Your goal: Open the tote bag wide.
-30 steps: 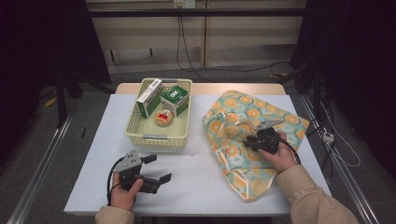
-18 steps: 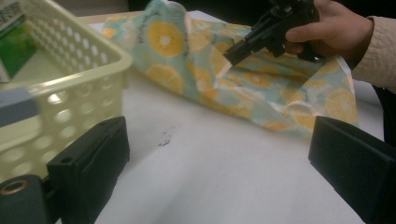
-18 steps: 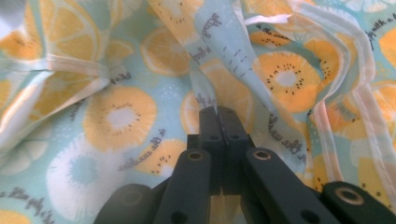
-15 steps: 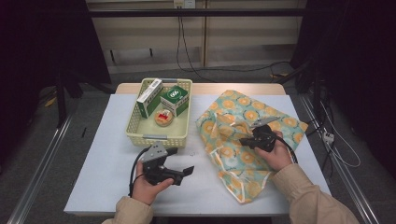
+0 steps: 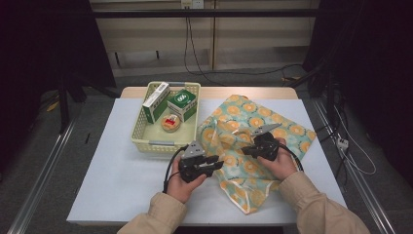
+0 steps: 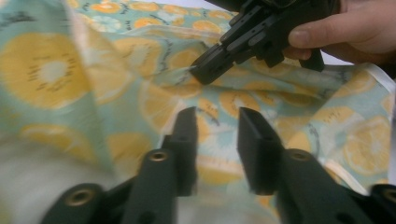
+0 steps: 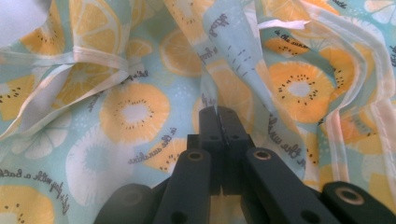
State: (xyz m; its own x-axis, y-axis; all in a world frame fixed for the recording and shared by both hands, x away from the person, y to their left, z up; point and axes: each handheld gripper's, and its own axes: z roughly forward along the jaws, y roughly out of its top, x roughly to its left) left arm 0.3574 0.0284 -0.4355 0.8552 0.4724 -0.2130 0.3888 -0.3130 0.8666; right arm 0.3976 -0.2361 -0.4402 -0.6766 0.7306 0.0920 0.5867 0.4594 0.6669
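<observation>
A teal cloth (image 5: pixel 282 127) printed with orange and kiwi slices lies crumpled on the right half of the white table (image 5: pixel 112 175). My right gripper (image 5: pixel 246 150) is shut on a raised fold of the cloth (image 7: pixel 135 112); the fabric rises from its closed tips (image 7: pixel 218 112). My left gripper (image 5: pixel 216 163) sits at the cloth's left edge and points right. Its jaws have just been closing, but a gap still shows between them (image 6: pixel 217 116). The cloth (image 6: pixel 46 70) lies behind that gap, unpinched. The right gripper (image 6: pixel 201 74) shows beyond them, nipping the fold.
A pale yellow basket (image 5: pixel 146 141) stands left of the cloth. It holds a white-and-green carton (image 5: pixel 156 101), a green box (image 5: pixel 181 103) and a small round item (image 5: pixel 170 123). Cables trail on the floor behind the table and at its right.
My left gripper has travelled right from the table's front left to the cloth's edge, and its jaws have narrowed. My right gripper has shifted slightly left with the fold.
</observation>
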